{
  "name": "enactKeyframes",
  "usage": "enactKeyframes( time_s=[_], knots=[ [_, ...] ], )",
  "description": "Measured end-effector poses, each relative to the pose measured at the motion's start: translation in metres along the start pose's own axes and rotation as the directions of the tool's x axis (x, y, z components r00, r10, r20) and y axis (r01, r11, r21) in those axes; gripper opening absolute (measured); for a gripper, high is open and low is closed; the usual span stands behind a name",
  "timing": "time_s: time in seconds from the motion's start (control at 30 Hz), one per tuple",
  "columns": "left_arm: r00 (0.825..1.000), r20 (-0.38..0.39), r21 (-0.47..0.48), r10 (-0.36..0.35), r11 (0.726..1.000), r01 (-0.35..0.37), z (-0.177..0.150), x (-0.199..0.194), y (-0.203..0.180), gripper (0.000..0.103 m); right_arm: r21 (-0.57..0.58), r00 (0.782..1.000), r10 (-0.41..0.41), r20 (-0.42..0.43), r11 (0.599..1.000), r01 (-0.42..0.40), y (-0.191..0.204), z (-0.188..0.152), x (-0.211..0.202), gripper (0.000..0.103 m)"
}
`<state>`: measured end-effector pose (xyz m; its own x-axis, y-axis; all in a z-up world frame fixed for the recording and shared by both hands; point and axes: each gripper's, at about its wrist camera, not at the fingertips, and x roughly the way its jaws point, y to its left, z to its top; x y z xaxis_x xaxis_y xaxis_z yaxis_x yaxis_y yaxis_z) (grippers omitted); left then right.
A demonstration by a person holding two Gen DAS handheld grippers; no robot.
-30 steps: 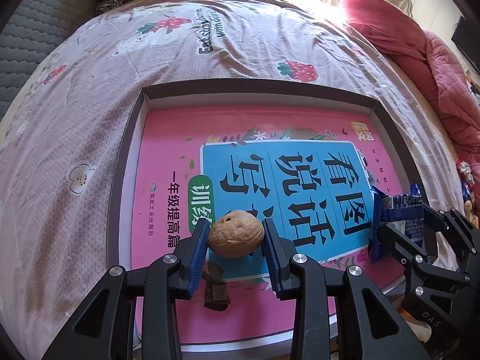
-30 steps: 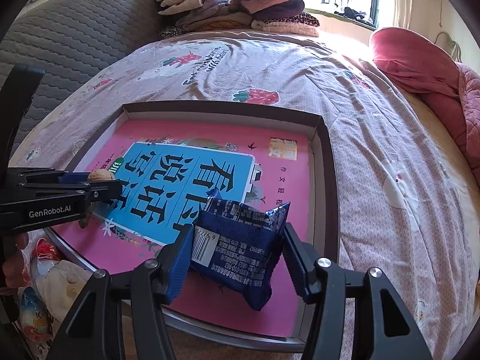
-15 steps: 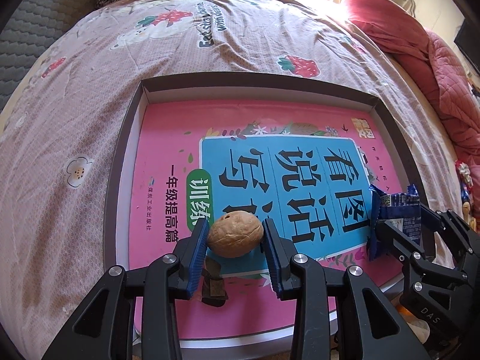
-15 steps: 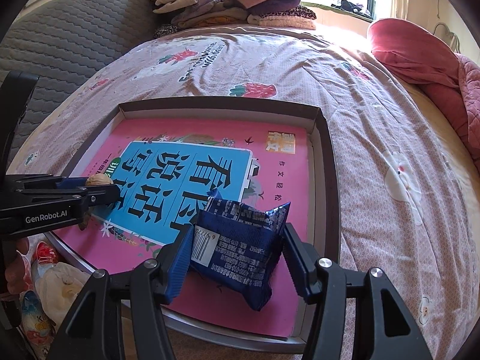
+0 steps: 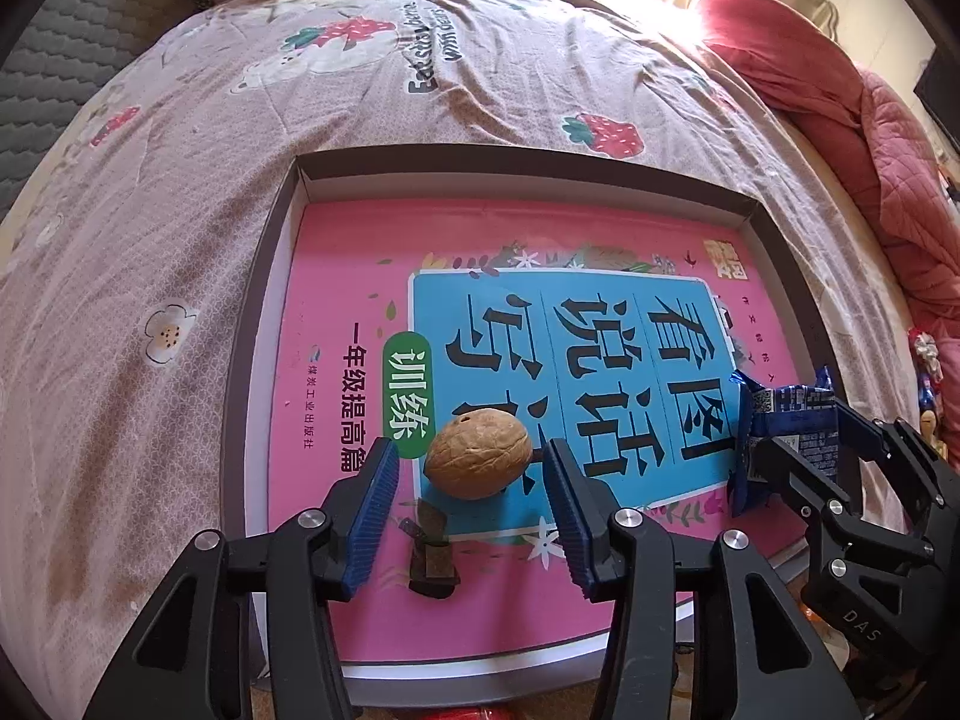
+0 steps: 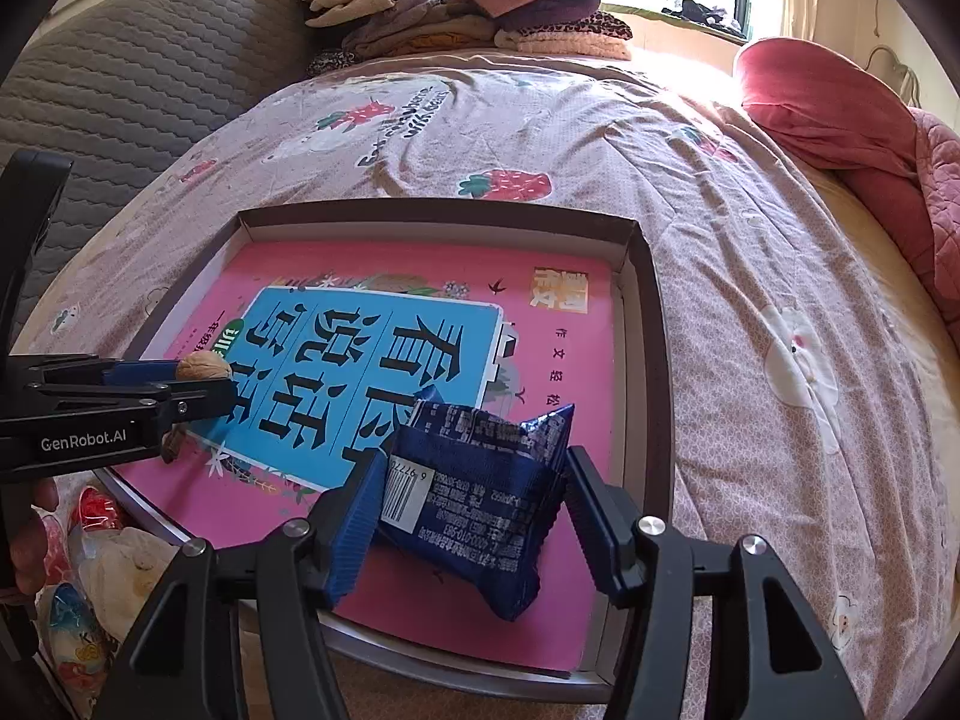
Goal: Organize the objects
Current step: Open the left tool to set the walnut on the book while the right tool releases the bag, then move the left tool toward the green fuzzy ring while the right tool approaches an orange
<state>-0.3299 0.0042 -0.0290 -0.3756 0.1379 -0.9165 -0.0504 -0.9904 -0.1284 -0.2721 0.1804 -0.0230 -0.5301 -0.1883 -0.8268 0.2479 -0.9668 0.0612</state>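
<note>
A shallow box (image 5: 252, 360) holding a pink and blue book (image 5: 372, 276) lies on the bed. My left gripper (image 5: 474, 504) has its jaws parted, with gaps on both sides of a brown walnut (image 5: 478, 461) that rests on the book. A small dark brown piece (image 5: 431, 564) lies just below it. My right gripper (image 6: 468, 516) is shut on a dark blue snack packet (image 6: 480, 492), held over the box's near right corner. The packet also shows in the left wrist view (image 5: 786, 432), and the walnut in the right wrist view (image 6: 203, 367).
The box rim (image 6: 651, 360) stands up around the book. A red quilt (image 6: 840, 120) lies at the right, folded clothes (image 6: 456, 6) at the far end. Wrapped snacks in a bag (image 6: 78, 570) sit below the box's near left edge.
The left gripper's jaws have opened away from the walnut, which now rests on the book. The right gripper still holds the blue packet in much the same place.
</note>
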Motion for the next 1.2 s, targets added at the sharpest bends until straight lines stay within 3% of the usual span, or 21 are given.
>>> enactKeyframes(
  time_s=[0.53,0.63,0.87,1.2],
  knots=[
    [0.996,0.084,-0.002,0.014,1.000,-0.014,-0.004,-0.038,-0.004,0.067,-0.009,0.996,-0.011,0.088,1.000,0.012,0.004,0.012,-0.033,0.062],
    [0.991,0.128,-0.009,0.031,1.000,-0.030,-0.007,-0.052,-0.005,0.068,-0.012,0.994,-0.013,0.107,1.000,0.015,0.006,0.013,-0.042,0.062],
    [0.980,0.197,-0.035,-0.002,0.999,0.009,-0.019,-0.085,-0.003,0.071,-0.039,0.986,-0.014,0.167,0.999,0.020,0.016,0.017,-0.069,0.062],
    [0.952,0.305,-0.007,0.023,1.000,-0.022,-0.045,-0.136,-0.010,0.072,-0.072,0.954,-0.004,0.299,0.997,0.026,0.030,0.017,-0.126,0.063]
  ],
)
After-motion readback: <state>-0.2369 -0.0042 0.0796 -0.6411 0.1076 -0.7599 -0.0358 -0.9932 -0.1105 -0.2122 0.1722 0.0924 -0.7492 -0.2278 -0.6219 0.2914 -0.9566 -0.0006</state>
